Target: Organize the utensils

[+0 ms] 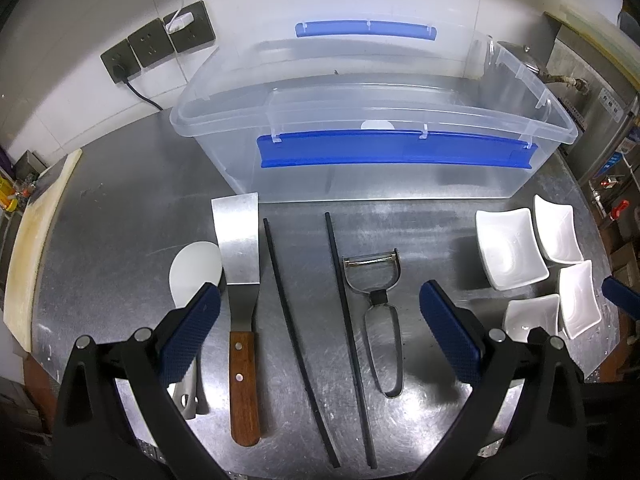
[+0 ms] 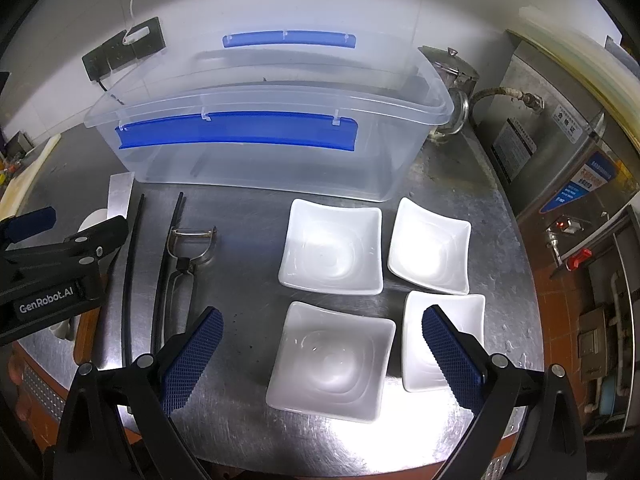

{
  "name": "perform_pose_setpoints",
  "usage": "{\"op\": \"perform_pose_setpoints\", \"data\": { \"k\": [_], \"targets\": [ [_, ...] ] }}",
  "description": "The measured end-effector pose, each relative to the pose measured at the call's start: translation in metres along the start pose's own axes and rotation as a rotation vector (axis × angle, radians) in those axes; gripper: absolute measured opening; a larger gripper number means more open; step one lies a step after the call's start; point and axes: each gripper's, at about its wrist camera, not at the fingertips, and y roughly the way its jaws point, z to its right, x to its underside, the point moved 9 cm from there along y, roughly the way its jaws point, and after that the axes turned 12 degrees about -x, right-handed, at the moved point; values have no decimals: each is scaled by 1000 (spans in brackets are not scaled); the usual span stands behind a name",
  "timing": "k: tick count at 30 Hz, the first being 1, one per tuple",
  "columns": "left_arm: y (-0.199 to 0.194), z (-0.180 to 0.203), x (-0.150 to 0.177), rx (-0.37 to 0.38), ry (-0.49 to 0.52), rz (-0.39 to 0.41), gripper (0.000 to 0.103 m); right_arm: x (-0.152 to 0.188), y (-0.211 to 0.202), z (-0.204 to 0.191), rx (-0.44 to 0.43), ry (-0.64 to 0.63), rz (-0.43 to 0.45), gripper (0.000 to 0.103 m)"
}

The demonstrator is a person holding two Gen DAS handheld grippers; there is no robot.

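Note:
On the steel table lie a white rice paddle (image 1: 195,270), a metal spatula (image 1: 240,280) with a wooden handle, two black chopsticks (image 1: 298,340), and a metal peeler (image 1: 380,312). My left gripper (image 1: 320,300) is open and empty above them. Several white square dishes (image 2: 332,248) sit to the right. My right gripper (image 2: 322,316) is open and empty above the near dishes. A clear plastic bin (image 1: 360,120) with blue handles stands behind, also in the right wrist view (image 2: 260,120). The peeler (image 2: 188,256) and chopsticks (image 2: 132,272) show there too.
A cutting board (image 1: 36,240) lies at the table's left edge. Wall sockets (image 1: 156,44) with a cable sit behind the bin. A metal pot (image 2: 452,68) and a steel appliance (image 2: 560,140) stand at the right. The left gripper (image 2: 48,264) shows in the right wrist view.

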Motion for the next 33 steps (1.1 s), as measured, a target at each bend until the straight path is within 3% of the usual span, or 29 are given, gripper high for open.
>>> {"op": "perform_pose_setpoints", "data": {
  "k": [7, 12, 16, 21, 25, 28, 33],
  "targets": [
    [2, 6, 0, 64, 4, -4, 96, 4, 0, 4, -22, 39, 6, 99],
    [-5, 13, -4, 135, 3, 31, 96, 9, -11, 25, 26, 120, 61, 99],
    [-13, 31, -4, 217, 62, 59, 96, 18, -20, 35, -26, 198, 94, 99],
    [-20, 64, 1, 312, 162, 64, 96, 34, -23, 48, -20, 240, 75, 99],
    [-23, 84, 7, 388, 160, 44, 96, 39, -31, 78, 64, 268, 82, 99],
    [-29, 102, 12, 475, 137, 9, 96, 41, -29, 102, 12, 300, 61, 99],
    [-27, 136, 21, 507, 109, -63, 95, 38, -16, 128, -71, 230, 1, 98]
  ]
}}
